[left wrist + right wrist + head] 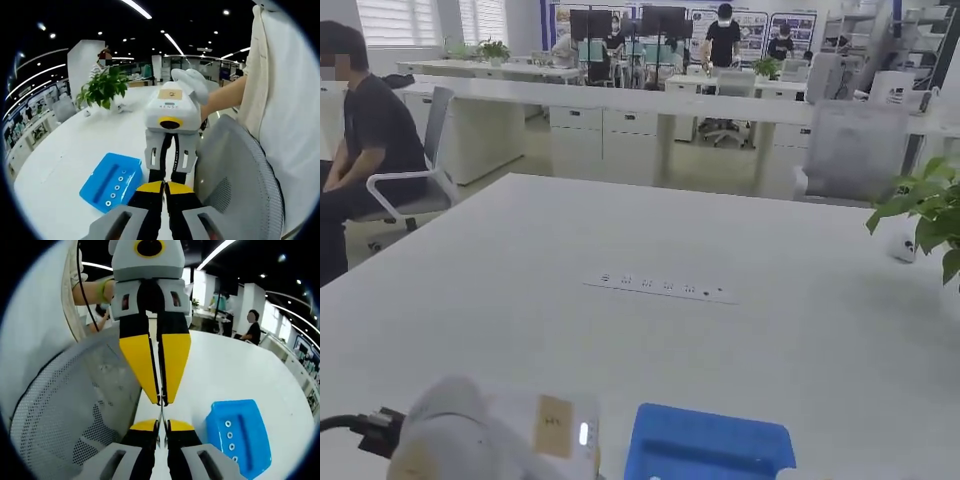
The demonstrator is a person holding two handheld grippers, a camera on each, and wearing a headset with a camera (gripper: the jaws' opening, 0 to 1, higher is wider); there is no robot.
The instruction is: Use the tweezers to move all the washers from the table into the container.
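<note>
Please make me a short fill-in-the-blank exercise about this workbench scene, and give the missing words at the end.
The washers lie in a row in the ___ tray.
A leafy green ___ stands on the white table.
The left gripper has ___ tongs.
Missing words: blue; plant; yellow.

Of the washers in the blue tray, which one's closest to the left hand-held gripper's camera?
The silver metal washer ending the row, lowest in the left gripper view, beside the blue plastic tray's near corner; the others lie beyond it.
</note>
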